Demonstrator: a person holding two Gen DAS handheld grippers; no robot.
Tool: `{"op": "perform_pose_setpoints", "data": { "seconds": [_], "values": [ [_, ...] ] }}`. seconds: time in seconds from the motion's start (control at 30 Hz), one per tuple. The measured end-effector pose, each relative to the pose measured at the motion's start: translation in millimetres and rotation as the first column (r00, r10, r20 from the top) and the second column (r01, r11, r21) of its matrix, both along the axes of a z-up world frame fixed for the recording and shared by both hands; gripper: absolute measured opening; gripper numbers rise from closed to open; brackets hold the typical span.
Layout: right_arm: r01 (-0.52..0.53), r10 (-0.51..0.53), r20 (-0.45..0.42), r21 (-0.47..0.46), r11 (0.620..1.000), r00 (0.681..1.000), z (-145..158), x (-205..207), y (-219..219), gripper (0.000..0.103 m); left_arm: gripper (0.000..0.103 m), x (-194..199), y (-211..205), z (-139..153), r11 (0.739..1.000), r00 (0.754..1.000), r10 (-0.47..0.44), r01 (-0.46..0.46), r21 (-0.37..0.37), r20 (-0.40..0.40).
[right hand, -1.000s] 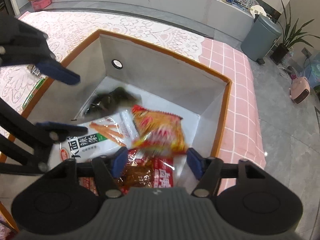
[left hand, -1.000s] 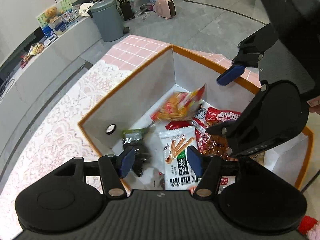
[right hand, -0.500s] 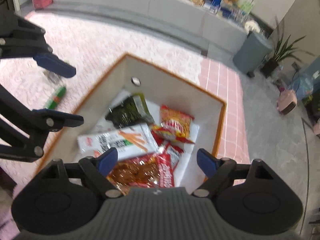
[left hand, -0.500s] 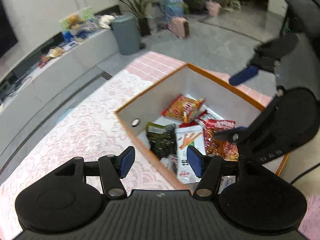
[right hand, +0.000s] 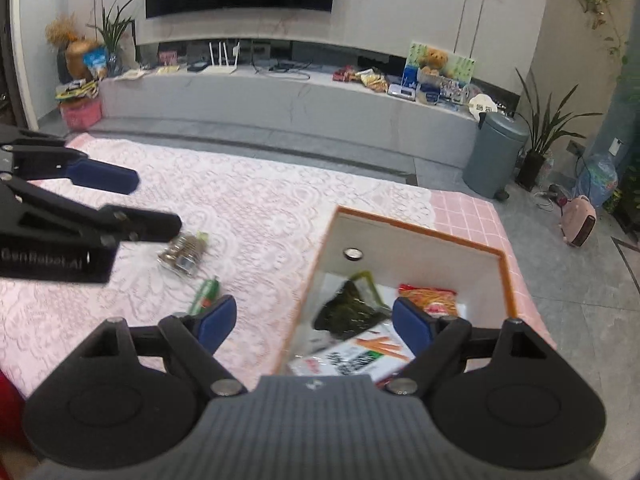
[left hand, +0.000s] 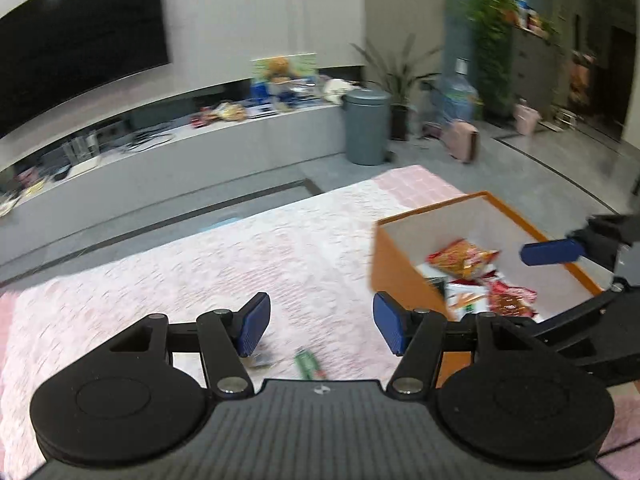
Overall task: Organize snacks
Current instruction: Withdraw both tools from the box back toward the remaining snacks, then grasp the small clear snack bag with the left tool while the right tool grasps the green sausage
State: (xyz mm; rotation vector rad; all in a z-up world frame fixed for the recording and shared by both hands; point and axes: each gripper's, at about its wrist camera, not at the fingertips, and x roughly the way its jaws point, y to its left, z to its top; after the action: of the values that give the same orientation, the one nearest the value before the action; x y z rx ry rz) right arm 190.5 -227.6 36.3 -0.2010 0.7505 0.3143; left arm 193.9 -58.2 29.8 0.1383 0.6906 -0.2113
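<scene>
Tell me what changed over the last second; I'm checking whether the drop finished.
The orange snack bag, falling a second ago, now rests in the box. Both tools, left and right, pulled up and back, empty; the right's jaws just widened. The other snacks stayed put.
</scene>
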Motion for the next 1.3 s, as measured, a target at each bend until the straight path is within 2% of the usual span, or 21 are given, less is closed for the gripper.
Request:
{"op": "perform_pose_setpoints", "data": {
  "seconds": [0.23,0.37,0.43,0.5,0.53,0.67,0.77,0.97,1.13,1.3],
  "values": [
    [0.014,-0.018,0.059,0.074,0.997,0.998,-15.4,-24.2,47.9,0.083,0.07,-21.6,46.5,-18.1,0.995,0.995,0.096,-0.095,-0.033,0.013],
    [0.066,-0.07,0.032,0.117,0.991,0.997,-38.3,-26.9,65.6,0.083,0.07,-29.8,74.2,-33.7,0.992,0.994,0.108,-0.109,-0.07,-0.029],
    [0.081,-0.082,0.002,0.12,0.989,0.997,-51.1,-26.1,72.4,0.078,0.07,-33.4,87.3,-43.3,0.989,0.992,0.11,-0.115,-0.091,-0.059],
    [0.093,-0.091,-0.022,0.126,0.988,0.996,-62.0,-26.4,78.5,0.076,0.063,-34.9,96.3,-52.3,0.986,0.989,0.119,-0.128,-0.104,-0.091],
    [0.094,-0.091,-0.028,0.132,0.987,0.995,-66.0,-27.1,80.0,0.075,0.062,-36.4,99.9,-57.1,0.985,0.987,0.12,-0.132,-0.114,-0.106],
    [0.09,-0.083,-0.057,0.133,0.987,0.995,-81.9,-22.5,92.7,0.07,0.061,-35.3,107.2,-77.6,0.978,0.98,0.117,-0.141,-0.152,-0.159],
    [0.096,-0.085,-0.085,0.126,0.987,0.993,-94.6,-16.9,100.2,0.066,0.06,-31.2,108.1,-89.5,0.978,0.976,0.119,-0.147,-0.146,-0.185],
    [0.089,-0.078,-0.119,0.09,0.992,0.99,-116.4,-3.7,109.2,0.066,0.06,-20.6,111.8,-101.5,0.974,0.963,0.148,-0.181,-0.134,-0.227],
    [0.096,-0.083,-0.15,0.082,0.992,0.985,-123.5,11.5,111.2,0.066,0.06,-7.1,113.7,-105.6,0.972,0.954,0.169,-0.204,-0.119,-0.249],
    [0.071,-0.062,-0.127,0.067,0.995,0.99,-118.9,27.6,118.6,0.066,0.06,3.4,114.7,-107.7,0.969,0.949,0.18,-0.215,-0.117,-0.258]
  ]
}}
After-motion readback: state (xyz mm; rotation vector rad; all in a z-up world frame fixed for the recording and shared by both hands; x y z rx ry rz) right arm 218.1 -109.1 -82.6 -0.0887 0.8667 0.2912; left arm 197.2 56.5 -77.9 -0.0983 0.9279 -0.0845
